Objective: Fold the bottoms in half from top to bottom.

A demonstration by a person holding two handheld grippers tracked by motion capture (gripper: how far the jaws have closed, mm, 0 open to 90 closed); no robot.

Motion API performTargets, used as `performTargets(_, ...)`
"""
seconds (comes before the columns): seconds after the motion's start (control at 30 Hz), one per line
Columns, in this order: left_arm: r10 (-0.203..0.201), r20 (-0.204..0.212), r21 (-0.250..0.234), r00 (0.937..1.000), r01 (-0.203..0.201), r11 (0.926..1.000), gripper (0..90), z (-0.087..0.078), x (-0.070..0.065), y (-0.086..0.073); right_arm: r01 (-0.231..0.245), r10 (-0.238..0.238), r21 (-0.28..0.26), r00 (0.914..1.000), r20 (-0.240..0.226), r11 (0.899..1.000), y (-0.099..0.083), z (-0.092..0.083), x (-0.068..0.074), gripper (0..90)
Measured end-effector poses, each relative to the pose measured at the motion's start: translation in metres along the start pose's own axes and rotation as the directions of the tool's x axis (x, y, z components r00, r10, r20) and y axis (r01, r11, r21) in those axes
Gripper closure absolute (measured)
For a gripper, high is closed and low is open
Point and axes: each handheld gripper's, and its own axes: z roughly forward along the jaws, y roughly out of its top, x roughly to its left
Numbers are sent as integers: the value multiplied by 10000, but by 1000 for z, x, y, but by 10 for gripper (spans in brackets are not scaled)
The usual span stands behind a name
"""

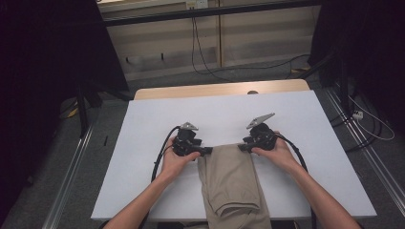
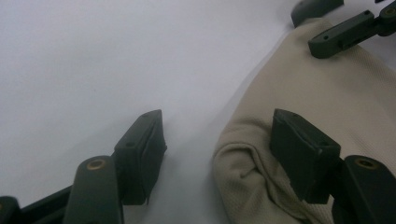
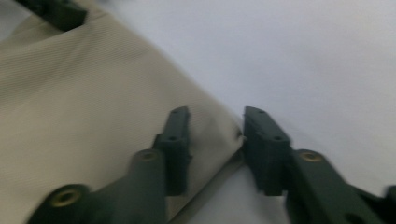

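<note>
A folded beige cloth (image 1: 231, 181) lies on the white table (image 1: 157, 119), running from the middle toward the near edge. My left gripper (image 1: 206, 150) is at its far left corner and my right gripper (image 1: 242, 147) at its far right corner, each held in a hand. In the left gripper view the jaws (image 2: 217, 121) stand apart: one rests on the bare table, the other over the cloth (image 2: 327, 93), with the bunched corner between them. In the right gripper view the jaws (image 3: 215, 114) straddle the cloth's (image 3: 84, 102) corner, one lying on the fabric, the other at its edge.
A wooden strip (image 1: 215, 89) runs along the table's far edge. Cables (image 1: 200, 57) trail over the floor behind it. Dark stands (image 1: 83, 105) flank the table on both sides, and metal rails (image 1: 367, 157) run along the floor. Bare white tabletop stretches left, right and beyond the cloth.
</note>
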Motion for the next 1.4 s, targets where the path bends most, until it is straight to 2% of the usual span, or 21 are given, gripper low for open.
performTargets(0.03,-31,94,74,10000,30,10000,353,2,0,-1,96,-95,44,9998,-192,9999,0,0,2,697)
performTargets(0.1,8,94,45,10000,-8,10000,352,2,1,-2,23,-20,93,9995,-326,10000,1,0,1,706)
performTargets(0.23,-14,69,-126,10000,15,9999,372,1,0,-5,-141,144,77,9990,-425,9999,0,0,0,748)
performTargets(0.27,34,125,-12,9999,-34,10000,389,0,-1,-5,-172,176,91,9985,-524,9998,0,0,0,802)
performTargets(0.3,91,204,76,9997,-93,9999,411,-1,-4,-6,-202,211,135,9972,-724,9997,0,0,1,813)
performTargets(0.33,72,350,147,9994,-77,9999,472,-3,-8,-9,-133,146,164,9965,-827,9998,-1,0,2,814)
performTargets(0.43,477,379,298,9981,-489,9984,517,-4,-15,-11,-252,269,197,9954,-925,9995,-2,-1,3,824)
performTargets(0.5,480,426,324,9979,-494,9983,551,-4,-15,-11,-318,334,180,9944,-1004,9993,-2,-1,4,829)
performTargets(0.53,481,644,367,9968,-506,9980,598,-5,-15,-12,-369,387,191,9940,-1027,9991,-3,-2,4,834)
performTargets(0.57,308,1181,383,9925,-356,9986,716,-4,-14,-13,-496,512,184,9931,-1052,9986,-3,-2,5,837)
performTargets(0.63,313,1105,341,9934,-353,9988,775,-5,-16,-13,-782,783,55,9897,-1200,9969,-5,-2,4,843)
performTargets(0.7,-23,1124,131,9937,9,9999,796,-8,-14,-9,-1216,1190,-108,9835,-1361,9925,-8,-2,1,848)
performTargets(0.73,-231,1164,-60,9929,239,9997,801,-11,-13,-7,-1263,1234,-149,9840,-1287,9919,-7,-3,0,849)
performTargets(0.8,-365,1037,-365,9939,404,9985,806,-17,-10,-2,-1300,1251,-393,9862,-1088,9907,-1,-7,0,851)
performTargets(0.83,-401,955,-732,9946,472,9962,808,-25,-8,4,-1403,1314,-824,9858,-1047,9867,7,-13,-1,852)
performTargets(1.0,-419,651,-1337,9970,503,9897,810,-39,-5,18,-1398,1304,-1311,9884,-776,9815,22,-24,-3,852)
performTargets(1.13,-656,281,-1813,9975,696,9810,811,-47,5,31,-1399,1327,-1814,9898,-512,9734,43,-30,-7,853)
performTargets(1.17,-827,179,-2116,9964,846,9737,812,-51,11,38,-1446,1391,-2105,9894,-408,9668,54,-32,-8,853)
performTargets(1.2,-827,179,-2116,9964,846,9737,812,-51,11,38,-1446,1391,-2105,9894,-408,9668,54,-32,-8,853)
performTargets(1.27,-1027,112,-2347,9947,1024,9667,812,-54,18,44,-1485,1464,-2315,9889,-263,9614,64,-32,-11,853)
performTargets(1.4,-1122,-299,-2521,9932,1011,9624,812,-54,29,57,-1659,1689,-2537,9856,-101,9529,81,-31,-22,853)
